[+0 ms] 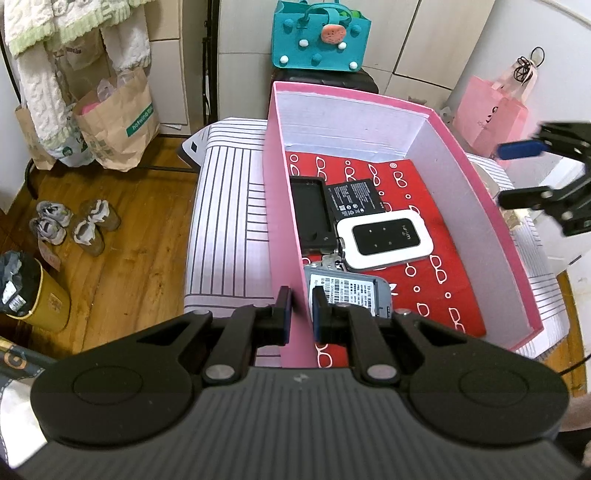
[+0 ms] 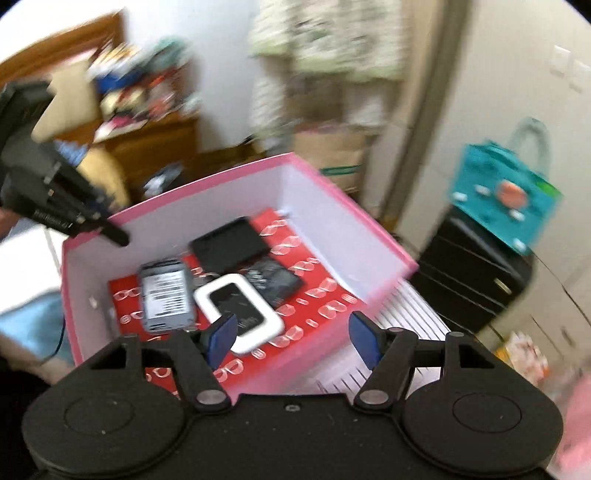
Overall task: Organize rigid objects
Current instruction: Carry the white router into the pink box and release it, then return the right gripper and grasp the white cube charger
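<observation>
Left hand-held gripper (image 1: 301, 314) pinched shut, tilted downward, right hand-held gripper (image 2: 291, 338) spread wide.

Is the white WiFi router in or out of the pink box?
In: the white WiFi router lies flat on the red liner inside the pink box.

Box (image 1: 275, 192) sits on a striped surface (image 1: 225, 206); a patterned sheet (image 1: 436, 236) lines its floor. On the sheet, toward the box's left wall: case (image 1: 309, 214), battery (image 1: 354, 198) just right of it, Wi-Fi unit (image 1: 384, 238) nearer, labelled device (image 1: 349, 290) nearest. Felt bag (image 1: 320, 35) stands behind the box; paper bags (image 1: 114, 122) and shoes (image 1: 70, 225) on the floor to the left.
</observation>
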Motion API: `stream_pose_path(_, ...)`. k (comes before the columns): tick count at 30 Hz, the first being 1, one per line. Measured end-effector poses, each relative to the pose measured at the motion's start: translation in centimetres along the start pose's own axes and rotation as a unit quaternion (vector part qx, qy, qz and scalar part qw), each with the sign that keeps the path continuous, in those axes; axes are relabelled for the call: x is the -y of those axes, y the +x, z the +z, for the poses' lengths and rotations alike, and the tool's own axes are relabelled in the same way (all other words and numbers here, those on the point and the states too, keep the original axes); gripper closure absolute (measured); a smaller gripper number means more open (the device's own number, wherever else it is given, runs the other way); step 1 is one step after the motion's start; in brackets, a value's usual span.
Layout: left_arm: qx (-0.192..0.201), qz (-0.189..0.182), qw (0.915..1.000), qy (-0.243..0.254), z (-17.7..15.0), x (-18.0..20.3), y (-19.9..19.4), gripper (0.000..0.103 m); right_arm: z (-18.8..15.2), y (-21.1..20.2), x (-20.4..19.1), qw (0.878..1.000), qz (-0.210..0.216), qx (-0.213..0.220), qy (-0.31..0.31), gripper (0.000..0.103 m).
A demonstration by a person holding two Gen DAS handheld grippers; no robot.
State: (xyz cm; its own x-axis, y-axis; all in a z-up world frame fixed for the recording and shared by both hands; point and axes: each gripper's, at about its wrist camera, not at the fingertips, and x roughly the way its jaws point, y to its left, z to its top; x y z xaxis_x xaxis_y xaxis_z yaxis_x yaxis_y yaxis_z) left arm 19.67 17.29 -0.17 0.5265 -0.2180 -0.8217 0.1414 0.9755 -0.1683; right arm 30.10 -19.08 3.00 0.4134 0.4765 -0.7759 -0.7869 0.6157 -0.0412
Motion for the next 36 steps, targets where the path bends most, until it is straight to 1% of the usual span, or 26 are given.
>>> stream_pose_path(2, 0.0, 0.006, 1.0, 0.007, 0.0, 0.3, 0.0, 0.093, -1.9, -0.7, 1.0, 0.999, -0.015, 0.013, 0.046, 0.032)
stream_pose_path(4, -0.003, 0.013, 0.9998, 0.017, 0.1, 0.6, 0.0, 0.093, -3.8, -1.1, 1.9, 0.996, -0.027, 0.021, 0.08, 0.032)
stream_pose_path(6, -0.005, 0.022, 0.9992, 0.031, 0.2, 1.0, -0.1, 0.093, -5.7, -0.4, 2.3, 0.993, -0.049, 0.025, 0.107, 0.032)
stream_pose_path(8, -0.009, 0.034, 0.9981, 0.05, 0.3, 1.6, 0.0, 0.093, -7.4, 0.4, 2.7, 0.988, -0.06, 0.033, 0.137, 0.032)
stream_pose_path(11, -0.017, 0.056, 0.9951, 0.08, 0.4, 2.6, 0.2, 0.093, -9.2, 2.4, 2.5, 0.983, -0.081, 0.042, 0.158, 0.032)
stream_pose_path(14, -0.023, 0.075, 0.9913, 0.106, 0.5, 3.4, 0.3, 0.093, -10.5, 3.8, 2.4, 0.98, -0.104, 0.04, 0.168, 0.032)
stream_pose_path(18, -0.032, 0.091, 0.9871, 0.128, 0.5, 4.0, 0.5, 0.093, -11.4, 5.4, 2.1, 0.975, -0.149, 0.033, 0.164, 0.032)
stream_pose_path(20, -0.034, 0.096, 0.986, 0.132, 0.4, 4.3, 0.6, 0.093, -11.7, 6.0, 2.8, 0.969, -0.159, 0.034, 0.186, 0.033)
stream_pose_path(22, -0.035, 0.097, 0.9858, 0.133, 0.3, 4.3, 0.7, 0.093, -11.9, 6.3, 3.4, 0.964, -0.164, 0.04, 0.207, 0.038)
stream_pose_path(24, -0.034, 0.095, 0.9863, 0.13, 0.3, 4.2, 0.6, 0.093, -11.9, 6.5, 3.9, 0.962, -0.16, 0.046, 0.218, 0.048)
stream_pose_path(26, -0.034, 0.093, 0.987, 0.126, 0.3, 4.0, 0.6, 0.093, -11.9, 7.0, 4.0, 0.962, -0.153, 0.044, 0.221, 0.051)
stream_pose_path(27, -0.034, 0.093, 0.9871, 0.126, 0.3, 4.1, 0.6, 0.093, -11.8, 7.2, 3.9, 0.963, -0.154, 0.04, 0.217, 0.051)
stream_pose_path(29, -0.033, 0.094, 0.9869, 0.127, 0.3, 4.1, 0.6, 0.093, -11.5, 7.9, 3.4, 0.966, -0.166, 0.026, 0.197, 0.052)
stream_pose_path(31, -0.034, 0.094, 0.9867, 0.128, 0.3, 4.1, 0.6, 0.093, -11.4, 8.4, 2.7, 0.967, -0.18, 0.014, 0.178, 0.051)
stream_pose_path(34, -0.034, 0.093, 0.9872, 0.125, 0.4, 4.1, 0.6, 0.093, -11.2, 8.6, 2.5, 0.965, -0.187, 0.016, 0.181, 0.05)
stream_pose_path(36, -0.034, 0.092, 0.9876, 0.123, 0.4, 4.1, 0.6, 0.093, -11.2, 8.4, 2.5, 0.964, -0.185, 0.018, 0.188, 0.052)
